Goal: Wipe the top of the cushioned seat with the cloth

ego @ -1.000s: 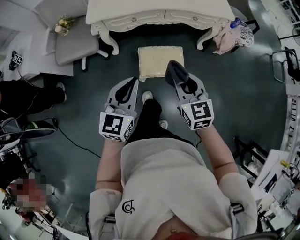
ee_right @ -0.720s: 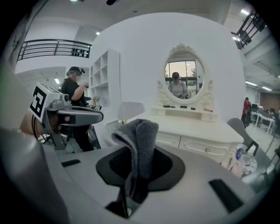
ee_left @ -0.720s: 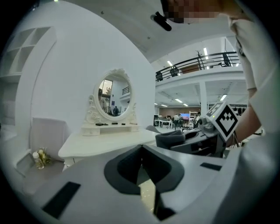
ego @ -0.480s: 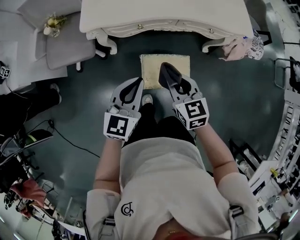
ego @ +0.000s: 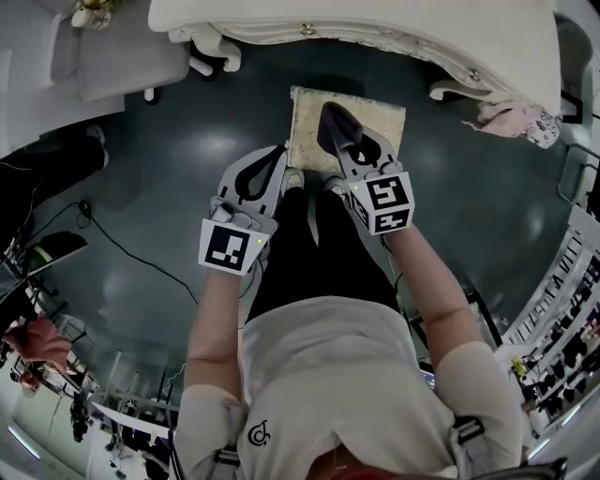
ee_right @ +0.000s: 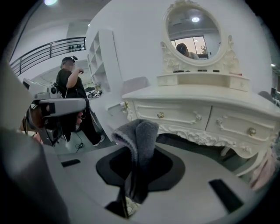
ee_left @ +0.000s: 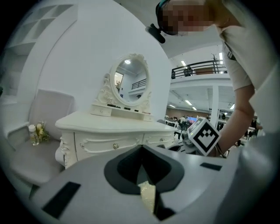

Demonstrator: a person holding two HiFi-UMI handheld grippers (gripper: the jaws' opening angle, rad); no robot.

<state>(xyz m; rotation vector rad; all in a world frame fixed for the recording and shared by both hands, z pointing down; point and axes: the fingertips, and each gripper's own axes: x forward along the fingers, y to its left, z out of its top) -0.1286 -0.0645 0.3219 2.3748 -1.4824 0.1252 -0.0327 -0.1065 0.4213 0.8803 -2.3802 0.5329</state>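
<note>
Cloth (ee_right: 141, 140): clamped in R gripper (ego: 342, 141) jaws, held over seat (ego: 305, 127).
L gripper (ego: 277, 159): jaws pressed together, by seat's near edge.

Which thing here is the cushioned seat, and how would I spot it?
Find the white carved dressing table. On the dark floor just in front of it stands the cushioned seat, a small square stool. Its cream top sets it apart from the grey chair further left.

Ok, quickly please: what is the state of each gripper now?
Left gripper: closed, holding nothing.
Right gripper: closed on the grey cloth.
</note>
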